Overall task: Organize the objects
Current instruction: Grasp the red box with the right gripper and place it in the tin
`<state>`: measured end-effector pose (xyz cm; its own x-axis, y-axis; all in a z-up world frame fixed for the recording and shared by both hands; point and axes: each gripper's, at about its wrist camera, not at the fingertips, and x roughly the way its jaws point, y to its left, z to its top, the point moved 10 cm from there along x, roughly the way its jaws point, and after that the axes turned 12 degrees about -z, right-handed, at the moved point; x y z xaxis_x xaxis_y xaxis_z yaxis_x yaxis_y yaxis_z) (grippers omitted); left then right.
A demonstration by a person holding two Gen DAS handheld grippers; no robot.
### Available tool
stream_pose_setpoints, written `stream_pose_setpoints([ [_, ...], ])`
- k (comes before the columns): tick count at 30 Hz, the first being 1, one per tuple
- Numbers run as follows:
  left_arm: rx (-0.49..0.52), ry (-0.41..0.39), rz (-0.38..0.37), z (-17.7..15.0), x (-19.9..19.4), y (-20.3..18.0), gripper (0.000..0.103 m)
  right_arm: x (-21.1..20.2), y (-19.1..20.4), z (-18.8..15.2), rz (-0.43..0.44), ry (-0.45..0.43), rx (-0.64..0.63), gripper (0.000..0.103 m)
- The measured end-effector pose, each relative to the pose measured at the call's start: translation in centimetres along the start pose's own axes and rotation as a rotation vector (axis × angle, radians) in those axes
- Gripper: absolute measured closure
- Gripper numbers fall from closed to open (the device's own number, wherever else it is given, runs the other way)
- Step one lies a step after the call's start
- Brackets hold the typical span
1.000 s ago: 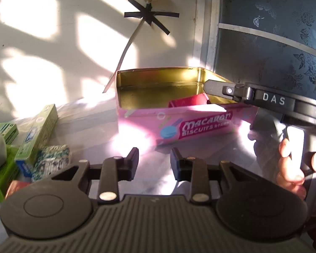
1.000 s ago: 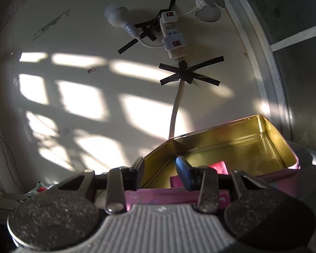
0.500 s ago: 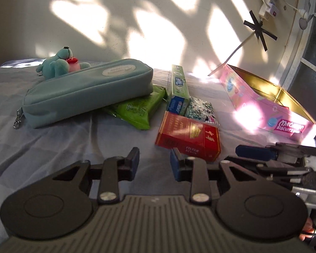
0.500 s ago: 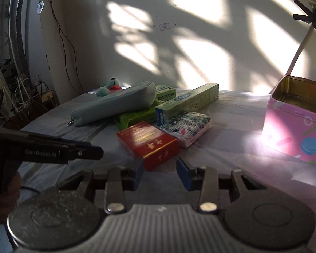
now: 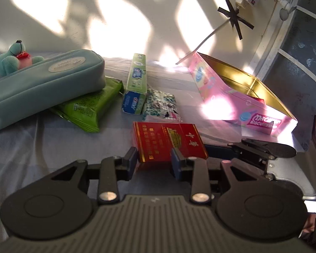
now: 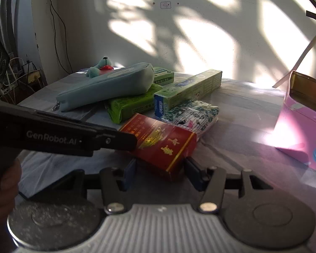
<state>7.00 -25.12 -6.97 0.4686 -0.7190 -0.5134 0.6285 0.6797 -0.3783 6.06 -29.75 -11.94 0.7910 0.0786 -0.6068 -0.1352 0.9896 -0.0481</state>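
Note:
A red box with gold lettering (image 5: pixel 168 142) lies on the grey-blue cloth and also shows in the right wrist view (image 6: pixel 161 142). My left gripper (image 5: pixel 154 161) is open, its fingers at either side of the box's near end. My right gripper (image 6: pixel 161 171) is open wider, its fingers flanking the box's near corner. I cannot tell whether either touches the box. The open pink biscuit tin (image 5: pixel 242 103) stands at the right, a red item inside it; its edge shows in the right wrist view (image 6: pixel 305 126).
Behind the red box lie a patterned tissue pack (image 5: pixel 161 105), a green toothpaste box (image 5: pixel 137 84), a green wipes pack (image 5: pixel 90 105), a light blue pencil case (image 5: pixel 42 84) and a small plush toy (image 5: pixel 12 59). The wall is close behind.
Both grippers have left the pink tin and swung left to the pile, then closed in on the red box. The right gripper's fingers have spread wider.

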Motion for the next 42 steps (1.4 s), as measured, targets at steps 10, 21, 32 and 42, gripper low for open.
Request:
stream_pose_setpoints([
  [10, 0.062, 0.101, -0.081, -1.6, 3.5, -6.3, 0.051, -4.0, -4.6, -3.4, -0.112, -0.052, -0.021, 0.049],
  [21, 0.09, 0.124, -0.084, -1.3, 5.7, -8.8, 0.05, -4.1, -8.2, -4.4, -0.091, -0.023, 0.12, 0.05],
  [32, 0.351, -0.075, -0.096, 9.6, 9.0, -15.2, 0.049, -5.8, -16.3, 3.7, -0.279, -0.313, 0.178, 0.049],
  [42, 0.282, -0.009, -0.023, 11.1, 15.5, -13.6, 0.047, 1.3, -20.7, 3.7, -0.157, -0.147, 0.305, 0.044],
])
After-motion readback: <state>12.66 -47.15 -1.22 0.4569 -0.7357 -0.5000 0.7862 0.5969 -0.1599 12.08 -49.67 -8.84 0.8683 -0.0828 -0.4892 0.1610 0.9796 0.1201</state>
